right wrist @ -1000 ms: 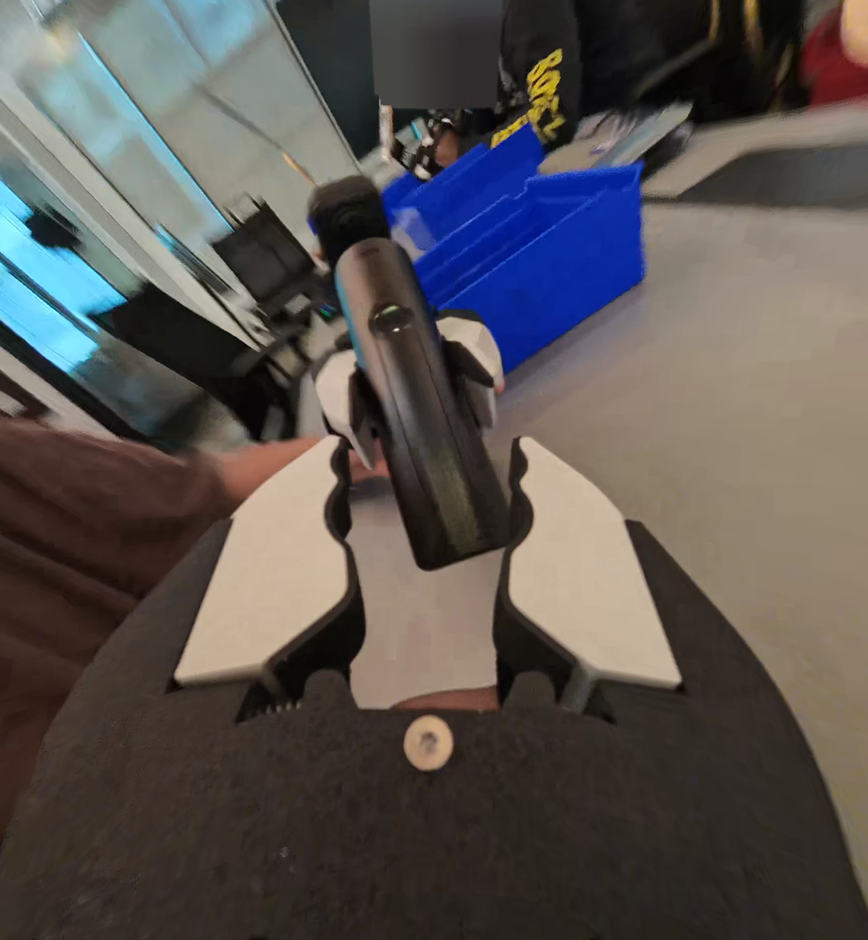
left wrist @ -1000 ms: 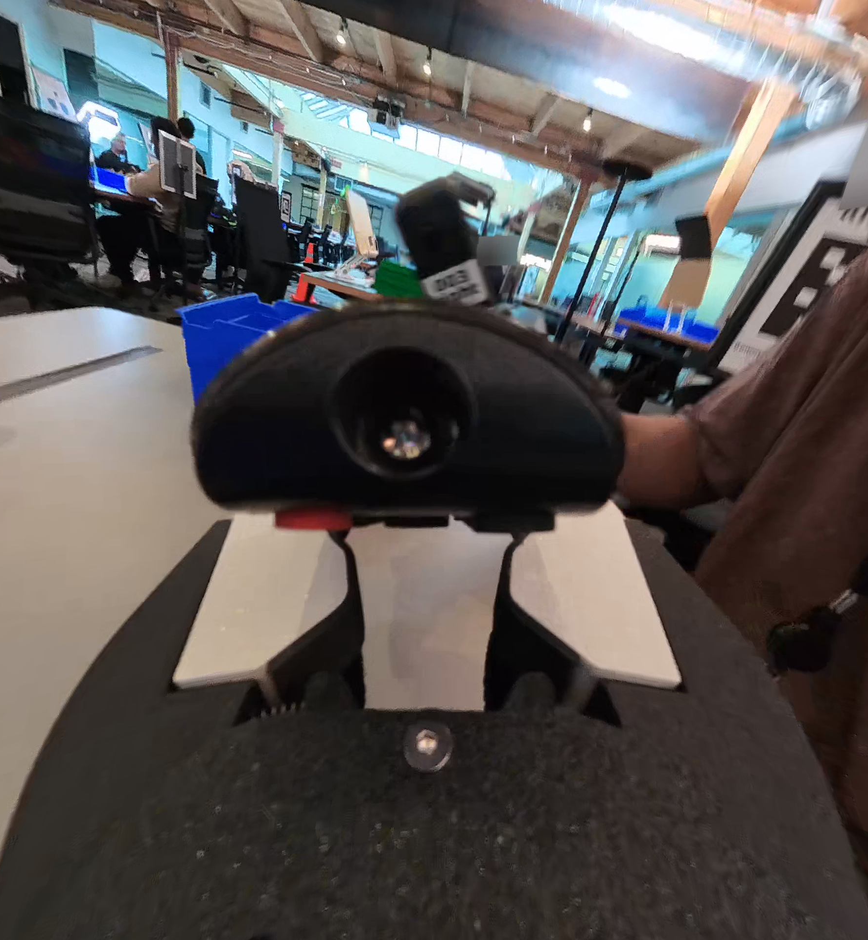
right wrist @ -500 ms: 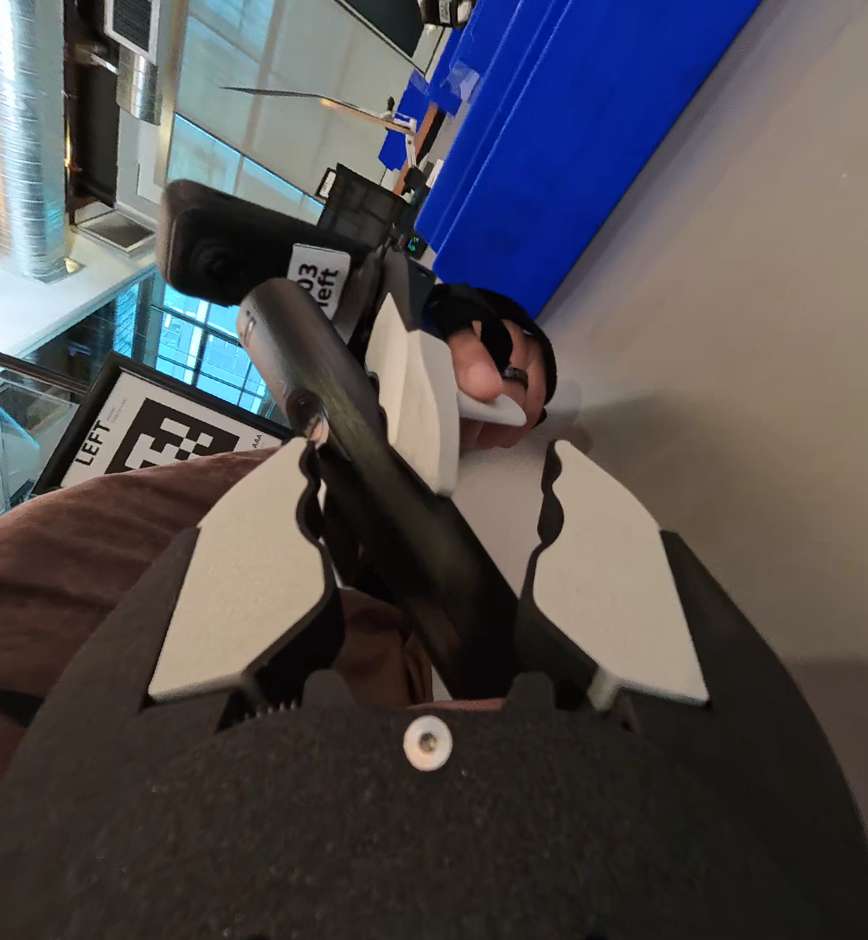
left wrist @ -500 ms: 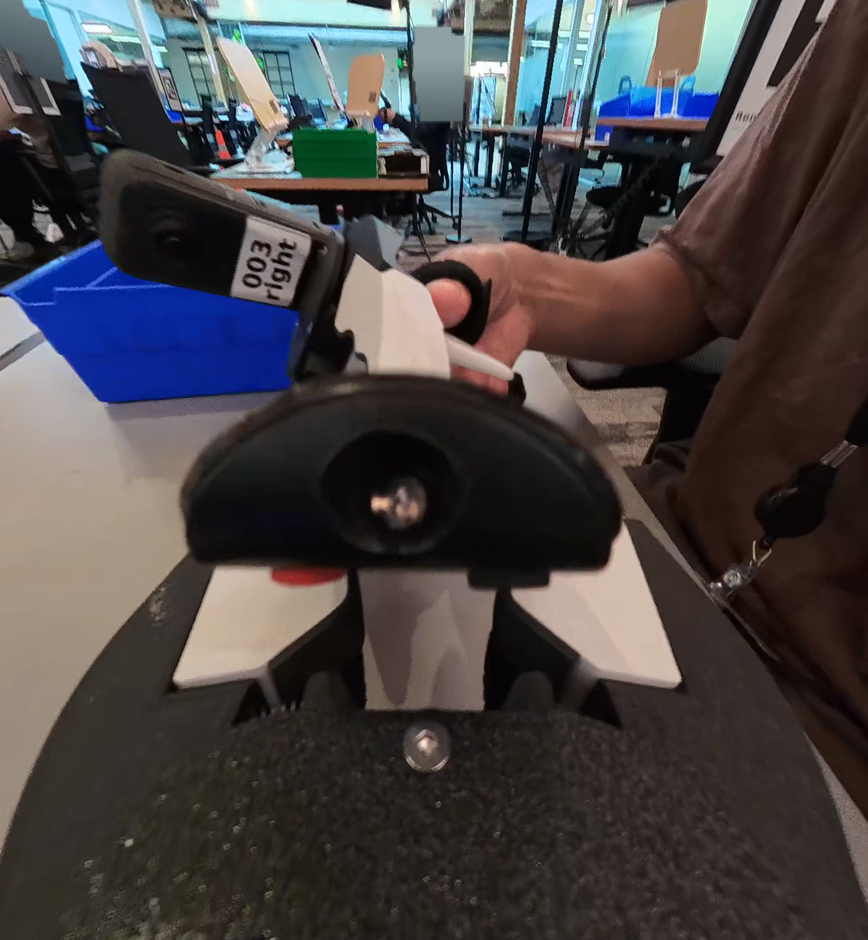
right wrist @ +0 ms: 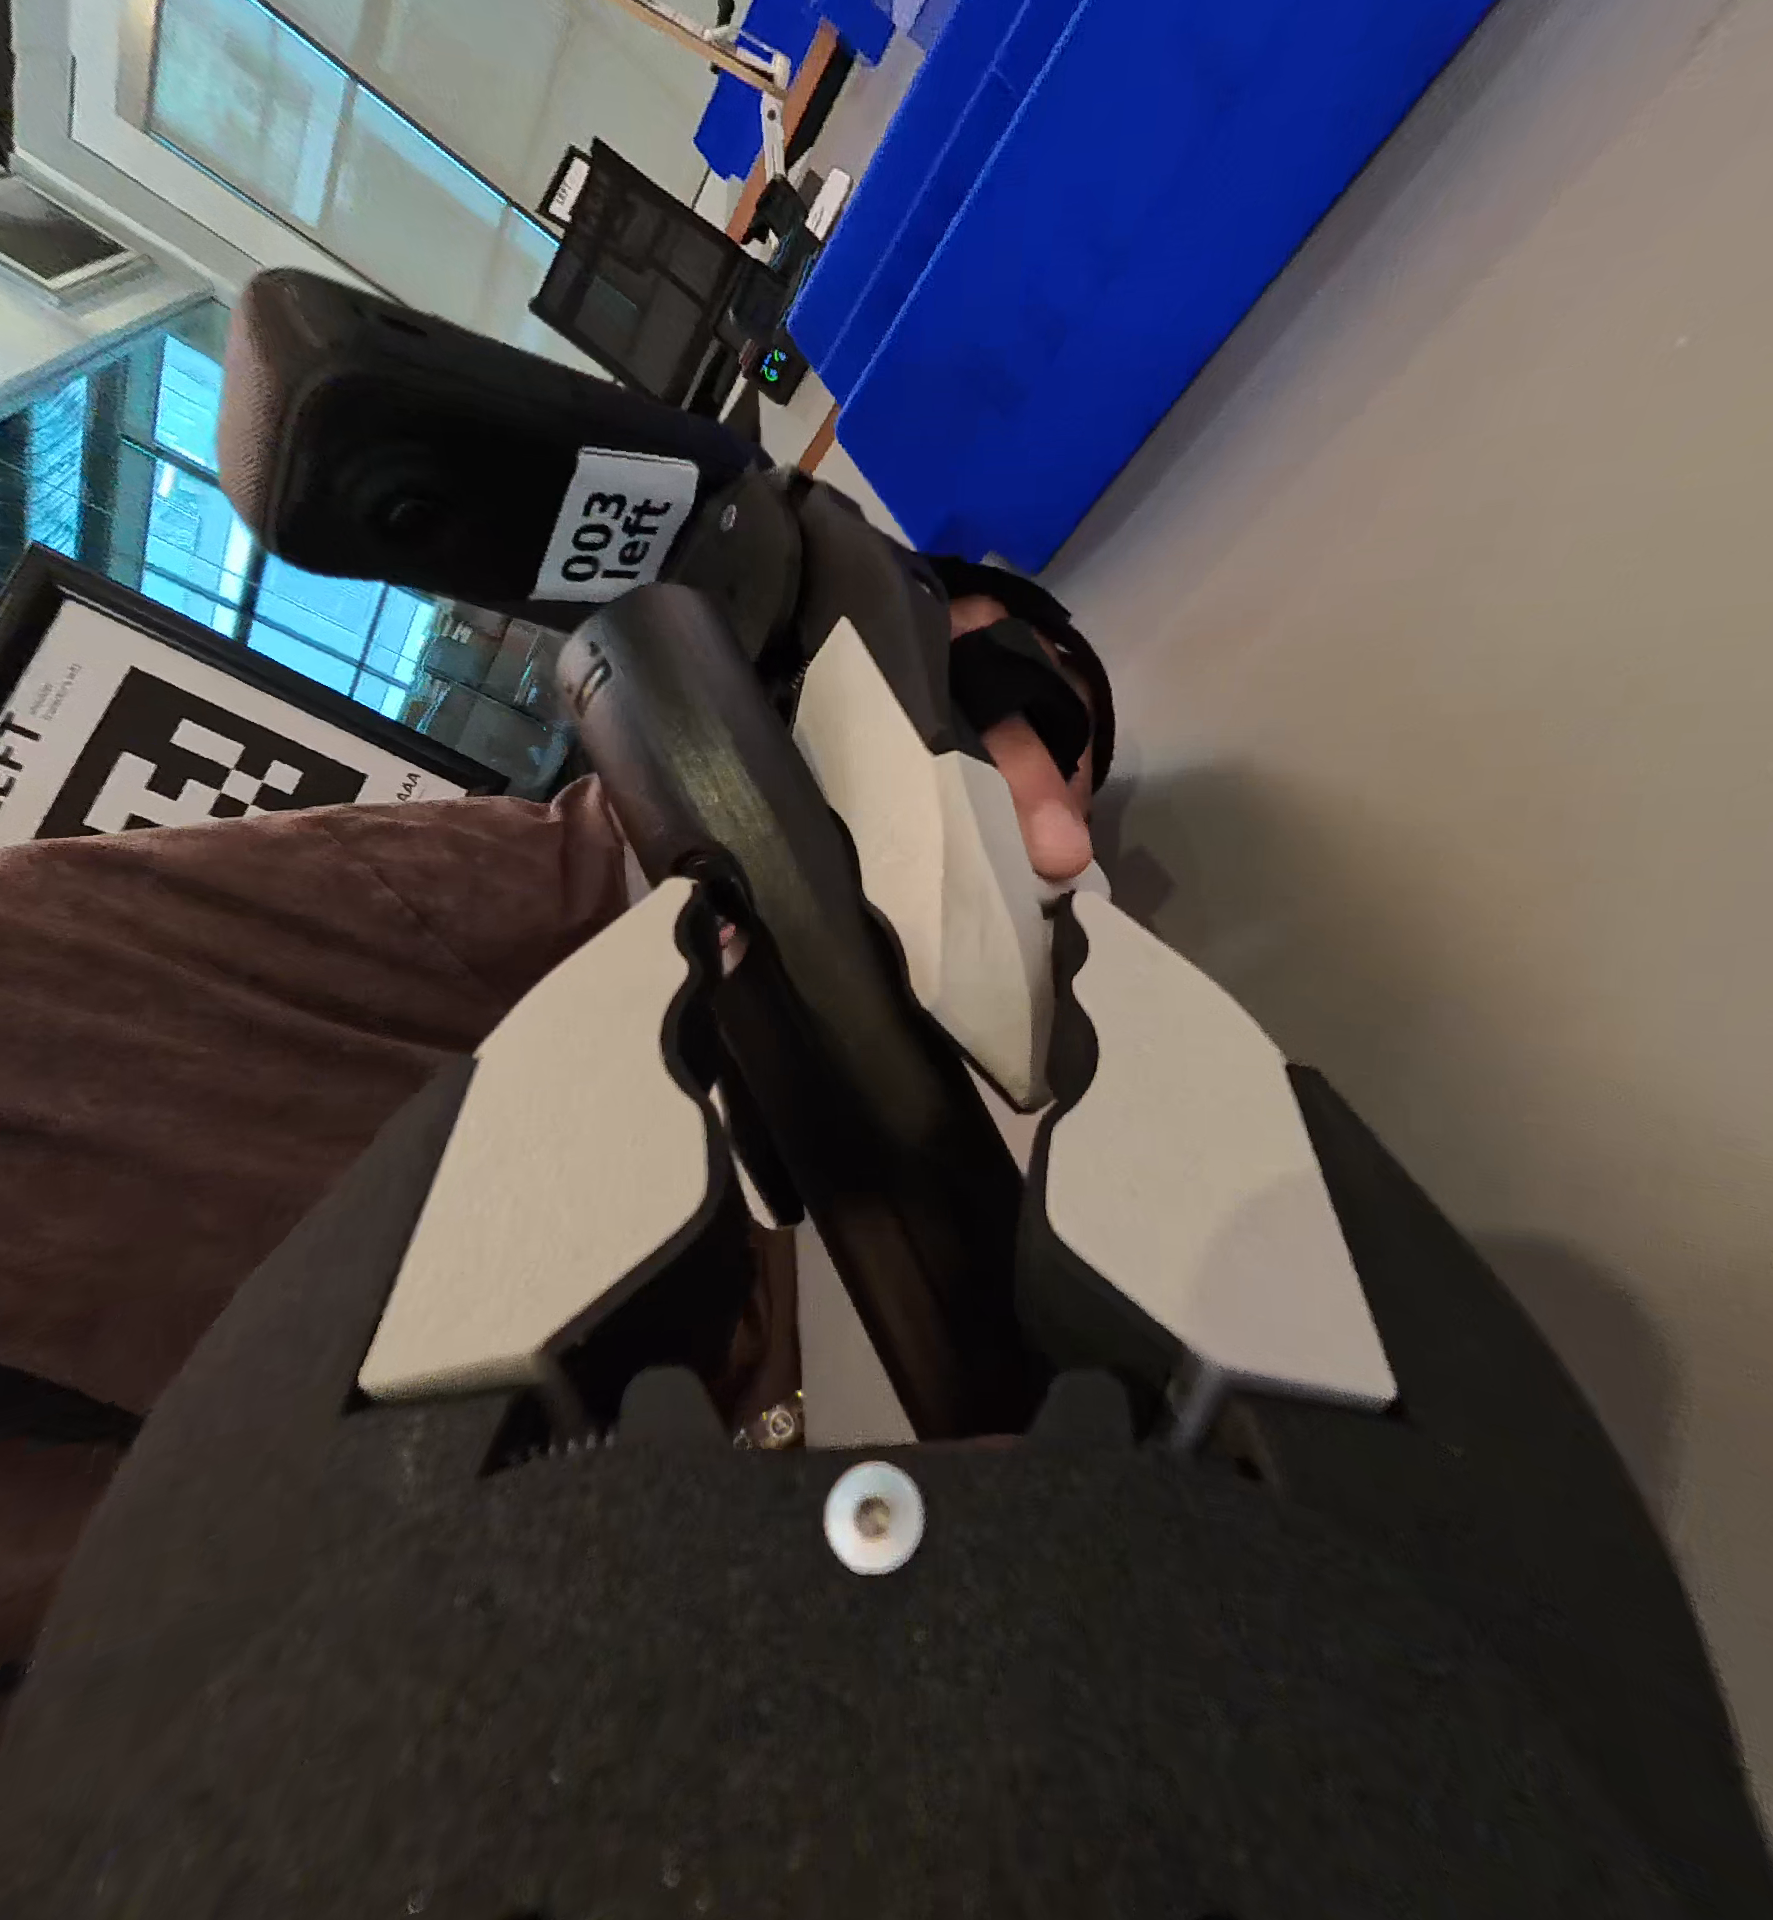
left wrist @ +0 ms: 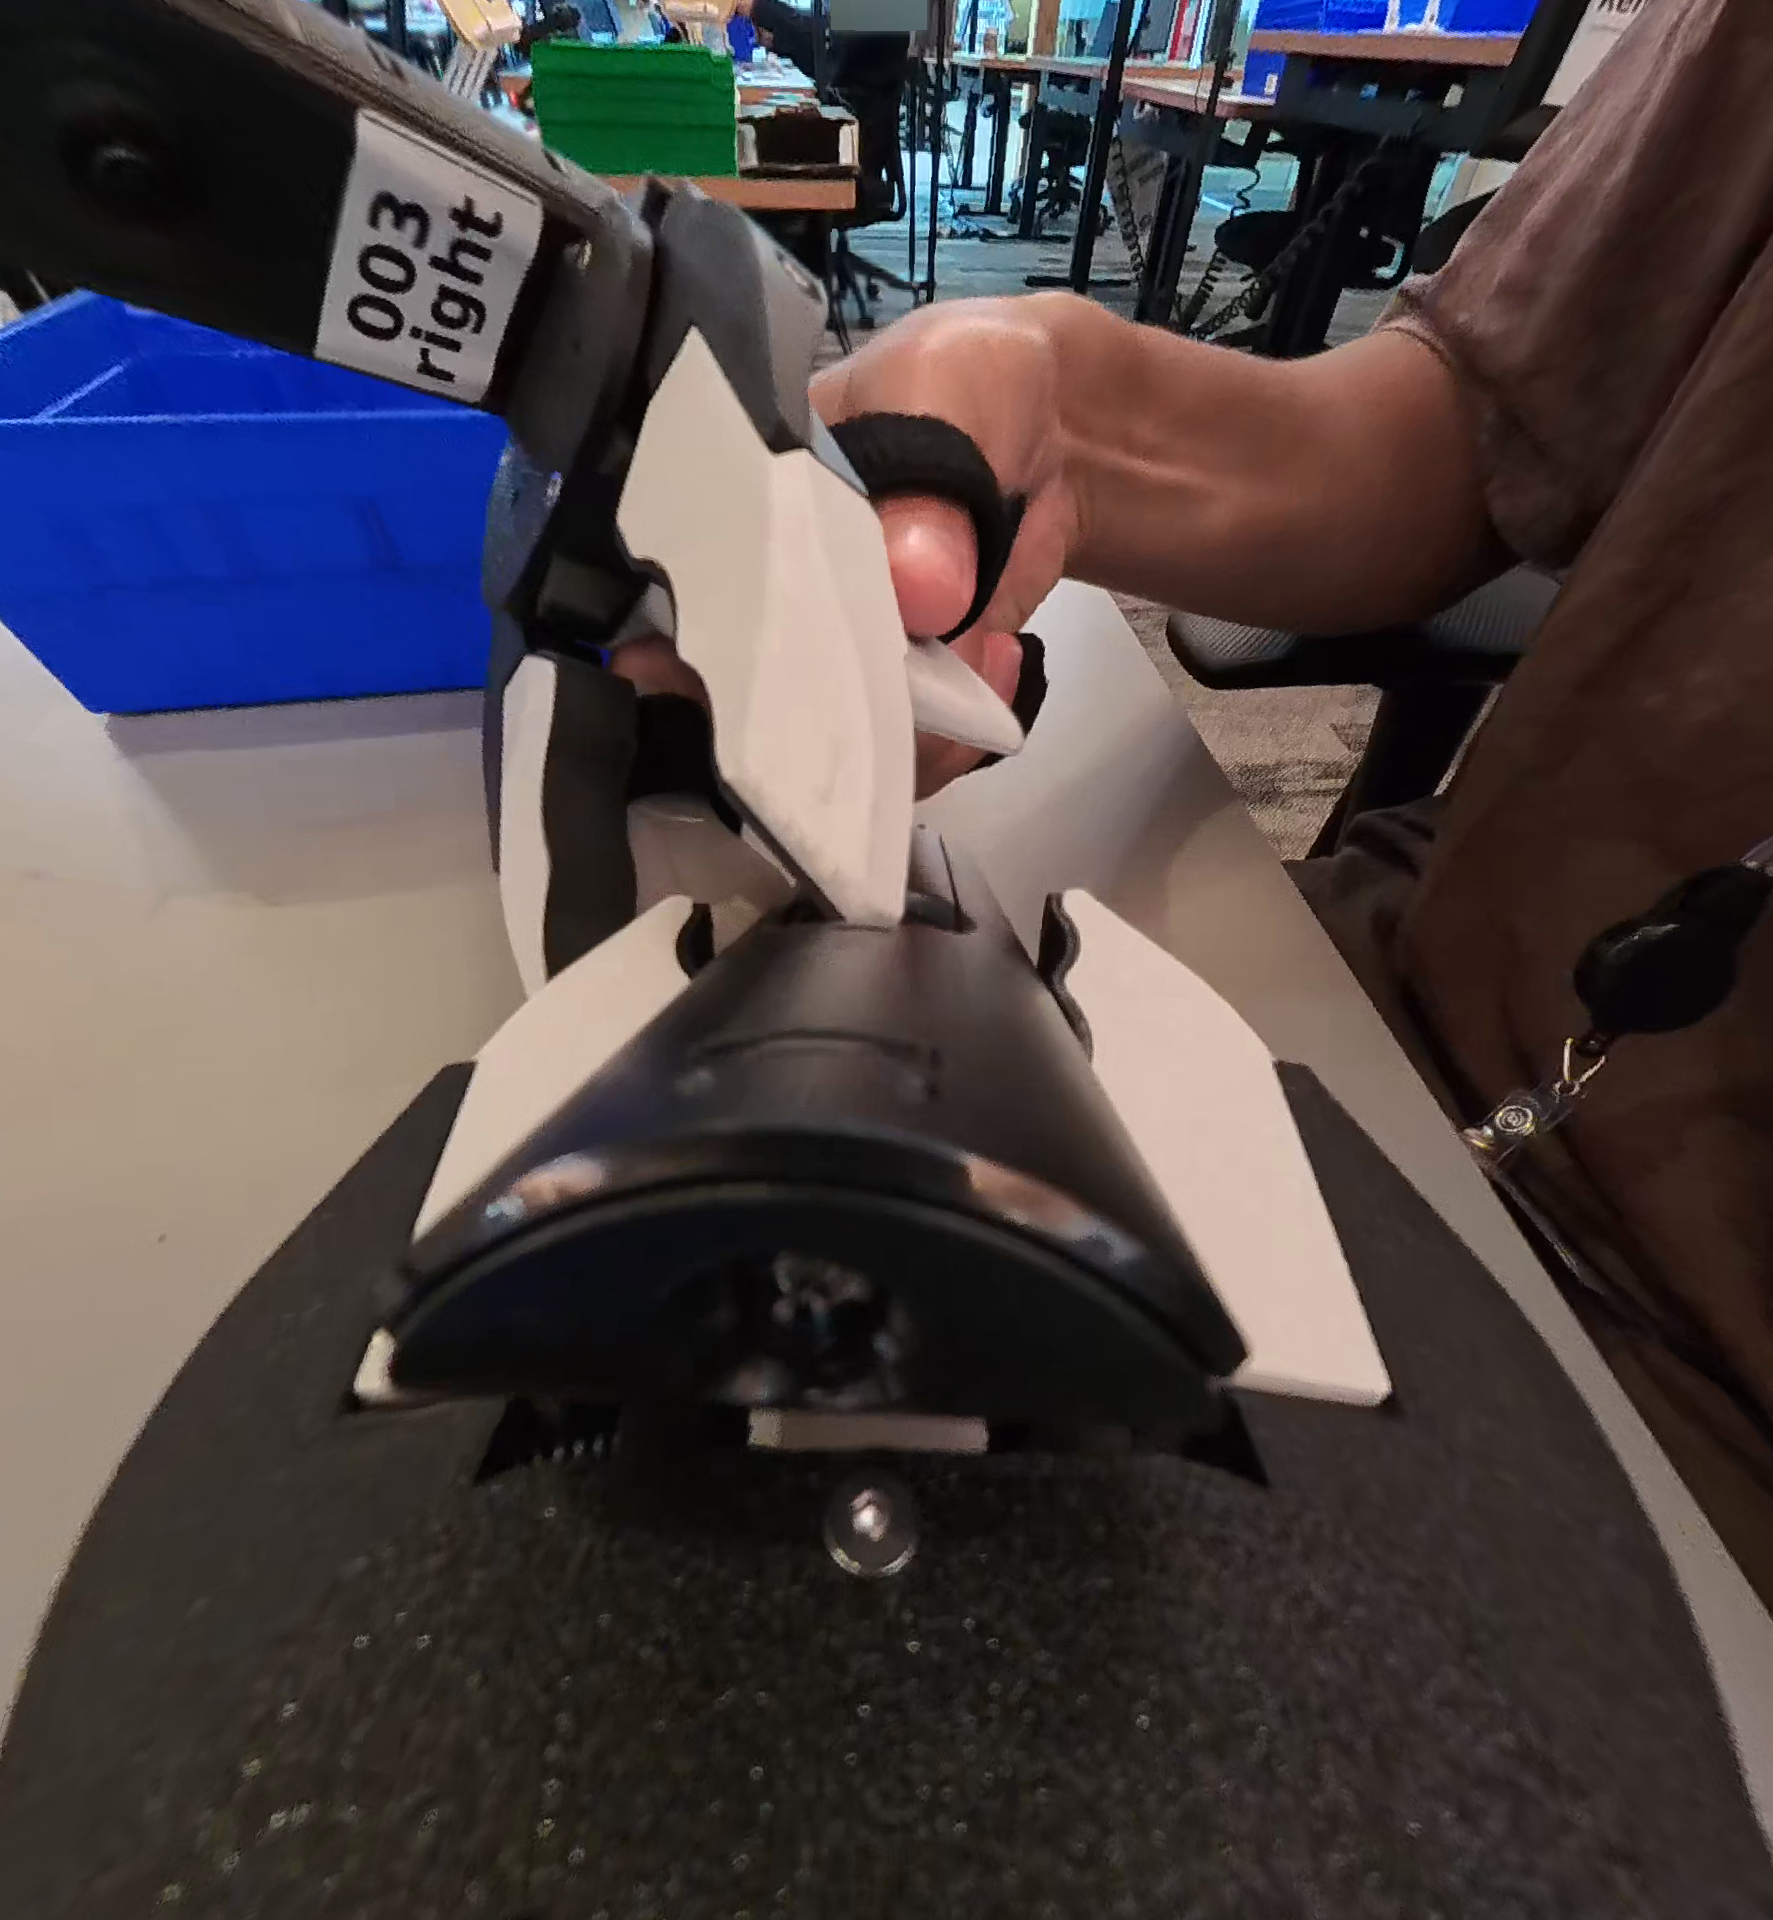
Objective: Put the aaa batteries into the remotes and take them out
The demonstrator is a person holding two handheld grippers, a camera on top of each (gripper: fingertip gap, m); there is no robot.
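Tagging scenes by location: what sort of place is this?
Probably a shared open-plan workshop or lab: rows of desks with office chairs, blue storage bins on a white table.

I see a blue bin (left wrist: 207,540) on my white table (left wrist: 134,987). Far back are a green box (left wrist: 633,104) and desks (left wrist: 1381,52). A framed black-and-white sign (right wrist: 165,748) stands near me.

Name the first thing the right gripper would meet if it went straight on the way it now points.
The black remote, clamped in the left gripper. It already lies slanted between the open fingers of the right gripper, so contact would probably come almost at once; exact depth is unclear.
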